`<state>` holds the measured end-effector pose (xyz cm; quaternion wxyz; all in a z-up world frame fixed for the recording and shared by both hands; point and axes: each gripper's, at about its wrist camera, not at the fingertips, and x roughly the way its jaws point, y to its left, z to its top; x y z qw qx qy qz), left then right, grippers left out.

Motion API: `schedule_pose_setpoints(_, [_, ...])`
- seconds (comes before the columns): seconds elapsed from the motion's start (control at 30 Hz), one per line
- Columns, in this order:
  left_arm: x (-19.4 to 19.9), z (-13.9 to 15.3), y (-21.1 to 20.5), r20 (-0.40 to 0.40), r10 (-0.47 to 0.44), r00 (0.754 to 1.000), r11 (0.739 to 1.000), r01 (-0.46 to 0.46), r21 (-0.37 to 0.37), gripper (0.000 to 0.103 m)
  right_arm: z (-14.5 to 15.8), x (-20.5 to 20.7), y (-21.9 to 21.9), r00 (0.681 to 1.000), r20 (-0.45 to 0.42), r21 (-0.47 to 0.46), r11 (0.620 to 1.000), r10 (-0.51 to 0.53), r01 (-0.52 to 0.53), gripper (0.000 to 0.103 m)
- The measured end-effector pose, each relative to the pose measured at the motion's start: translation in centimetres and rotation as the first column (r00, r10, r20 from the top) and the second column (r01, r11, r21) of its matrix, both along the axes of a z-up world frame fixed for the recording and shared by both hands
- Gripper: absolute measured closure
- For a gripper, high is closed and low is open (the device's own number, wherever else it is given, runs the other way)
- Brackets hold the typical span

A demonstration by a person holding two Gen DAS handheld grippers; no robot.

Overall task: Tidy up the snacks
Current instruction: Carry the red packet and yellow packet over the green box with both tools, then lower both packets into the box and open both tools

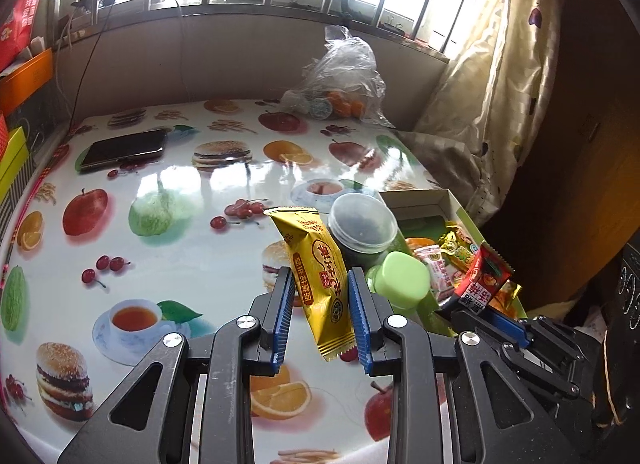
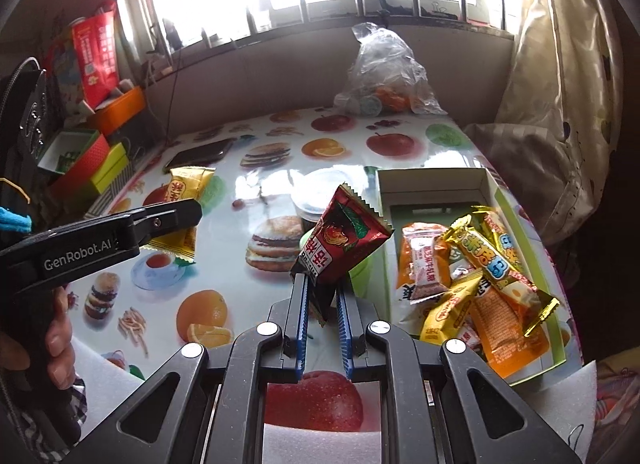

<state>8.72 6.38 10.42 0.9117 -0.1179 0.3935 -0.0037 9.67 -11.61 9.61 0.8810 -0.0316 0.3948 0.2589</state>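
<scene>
A table point(image 1: 168, 191) with a cloth printed with fruit and burgers stands under a barred window. On its far left lies a phone point(image 1: 124, 148). The left gripper point(image 1: 320, 288) is closed on a yellow snack packet point(image 1: 316, 272), lifted above the table. Beside it stands a round plastic tub point(image 1: 362, 225) with a clear lid. The right gripper point(image 2: 323, 296) is clamped on a red snack packet point(image 2: 344, 236). On the right, an open box point(image 2: 432, 179) holds many orange and gold packets point(image 2: 480, 276). A plastic bag point(image 2: 384, 71) sits at the back.
</scene>
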Motion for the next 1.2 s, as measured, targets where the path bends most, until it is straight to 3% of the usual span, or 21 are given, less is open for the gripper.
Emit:
schedule_pose_setpoints(0.6, [4.6, -1.4, -7.8, -0.039, -0.192, 0.981, 0.98, 0.19, -0.052, 0.074, -1.8, 2.2, -7.8, 0.986, -0.052, -0.025, 0.987, -0.159, 0.158, 0.09])
schedule_pose_setpoints(1.2, [7.8, -4.2, -12.0, -0.111, -0.259, 0.959, 0.966, 0.257, -0.034, 0.074, -4.5, 3.4, -9.4, 0.977, -0.124, -0.062, 0.984, -0.174, 0.168, 0.09])
